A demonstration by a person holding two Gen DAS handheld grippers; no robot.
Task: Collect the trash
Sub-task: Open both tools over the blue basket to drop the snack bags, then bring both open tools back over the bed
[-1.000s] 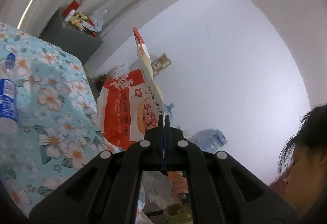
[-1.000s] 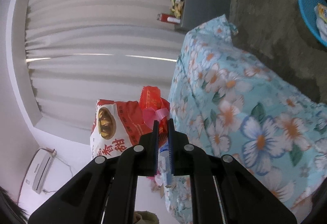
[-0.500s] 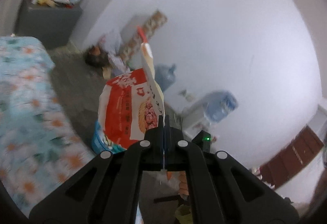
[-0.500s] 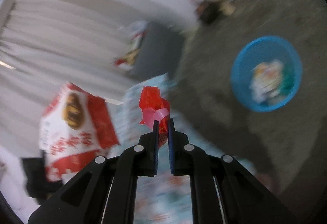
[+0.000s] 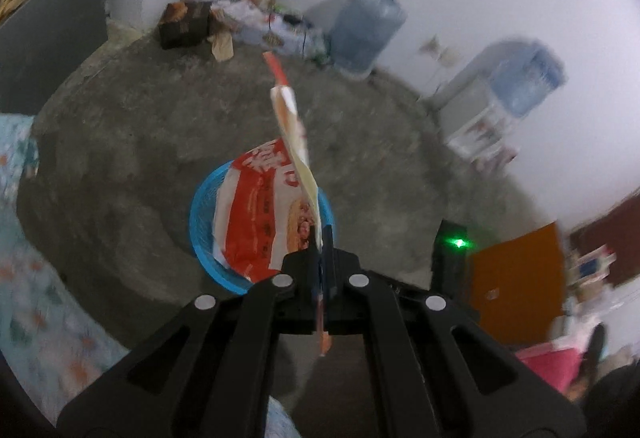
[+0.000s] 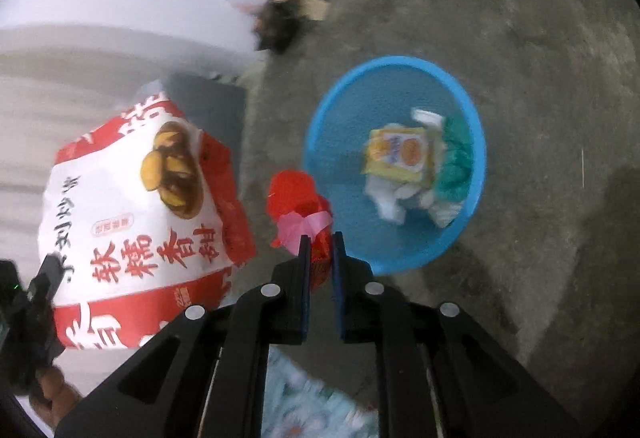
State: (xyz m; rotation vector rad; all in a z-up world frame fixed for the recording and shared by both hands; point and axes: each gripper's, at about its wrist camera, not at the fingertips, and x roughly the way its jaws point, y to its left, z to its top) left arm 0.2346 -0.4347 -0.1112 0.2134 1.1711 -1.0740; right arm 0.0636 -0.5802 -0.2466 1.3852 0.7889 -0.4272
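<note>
Left fingers (image 5: 320, 250) pinch snack bag (image 5: 260, 222) above basket (image 5: 200, 222); right fingers (image 6: 319, 238), just parted, flank red wrapper (image 6: 296, 198).

Rough grey concrete floor (image 6: 500, 18)
A blue basket (image 6: 320, 126) sits on it; water jug (image 5: 366, 26) and boxes (image 5: 186, 24) by the wall.

Water jugs (image 5: 366, 28); perhaps a dispenser (image 5: 486, 118).

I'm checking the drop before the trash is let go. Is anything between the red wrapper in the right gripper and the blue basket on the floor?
Nothing visible. The red wrapper sits between the right gripper's parted jaws, which have just been opening, beside the blue basket's near rim. Only bare floor and earlier trash inside show there.
</note>
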